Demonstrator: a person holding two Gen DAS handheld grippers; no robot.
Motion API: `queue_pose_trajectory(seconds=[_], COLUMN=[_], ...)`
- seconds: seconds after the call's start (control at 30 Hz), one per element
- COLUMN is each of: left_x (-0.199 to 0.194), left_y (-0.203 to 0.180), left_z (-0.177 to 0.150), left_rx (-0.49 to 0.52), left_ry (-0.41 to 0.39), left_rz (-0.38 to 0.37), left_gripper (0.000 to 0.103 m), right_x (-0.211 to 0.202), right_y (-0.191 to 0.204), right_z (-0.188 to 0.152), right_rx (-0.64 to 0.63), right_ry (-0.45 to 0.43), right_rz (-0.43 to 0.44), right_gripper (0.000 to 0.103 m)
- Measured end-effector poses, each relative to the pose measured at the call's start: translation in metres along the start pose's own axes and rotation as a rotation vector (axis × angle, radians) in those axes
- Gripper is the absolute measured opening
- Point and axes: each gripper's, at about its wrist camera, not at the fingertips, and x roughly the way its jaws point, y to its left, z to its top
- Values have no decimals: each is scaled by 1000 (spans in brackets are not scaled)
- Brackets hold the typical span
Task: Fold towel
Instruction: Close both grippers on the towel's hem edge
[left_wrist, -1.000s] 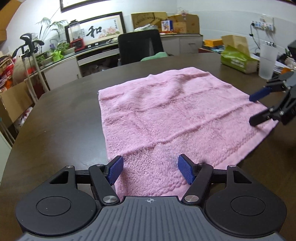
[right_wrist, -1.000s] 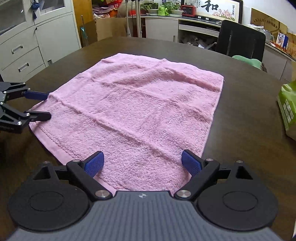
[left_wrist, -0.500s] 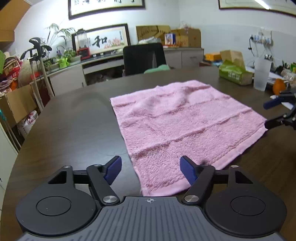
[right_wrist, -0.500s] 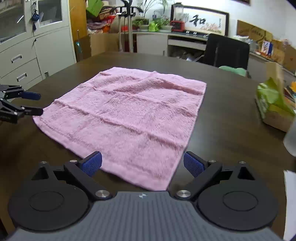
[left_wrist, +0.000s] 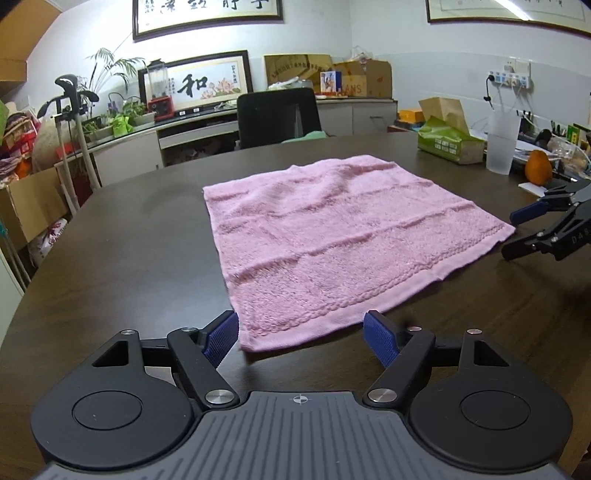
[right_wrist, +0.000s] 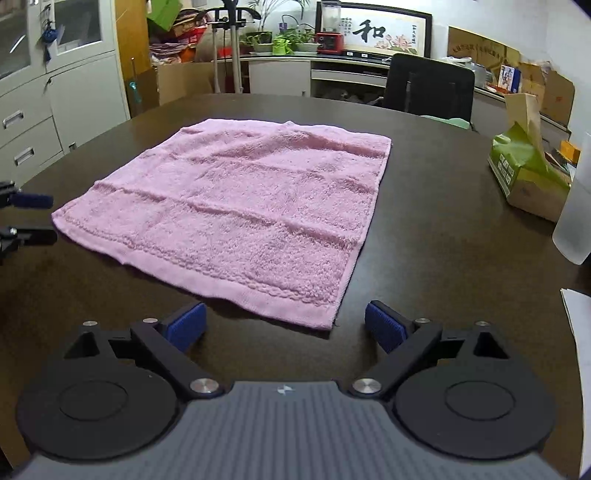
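Now I see the pink terry towel (left_wrist: 343, 236) spread flat on the dark wooden worktop (left_wrist: 122, 266), bare surface all round; my left gripper (left_wrist: 301, 334) and right gripper (right_wrist: 286, 325) hover released, each near a front corner.

low wrist cams, adjacent corners, sharing towel (left_wrist: 347, 236)

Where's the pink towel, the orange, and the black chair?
towel (left_wrist: 332, 236), left wrist view, middle of the cloth.
orange (left_wrist: 538, 169), left wrist view, middle of the fruit.
chair (right_wrist: 432, 88), right wrist view, middle of the backrest.
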Motion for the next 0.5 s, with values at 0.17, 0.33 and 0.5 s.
queue_pose_trajectory(seconds=[0.17,0.33,0.5], left_x=[4,5,5], left_y=[1,3,4], left_z=[-2,-4,-5], left_rx=[-22,-36,-43], left_ry=[13,28,29], left_rz=[1,3,3], left_gripper=[76,76,76], right_x=[-1,-6,-9], right_y=[1,1,1], right_z=[-1,-4,-8], right_rx=[3,15,19], right_ry=[-21,-50,-70], right_rz=[-17,-34,-34], right_gripper=[79,42,34])
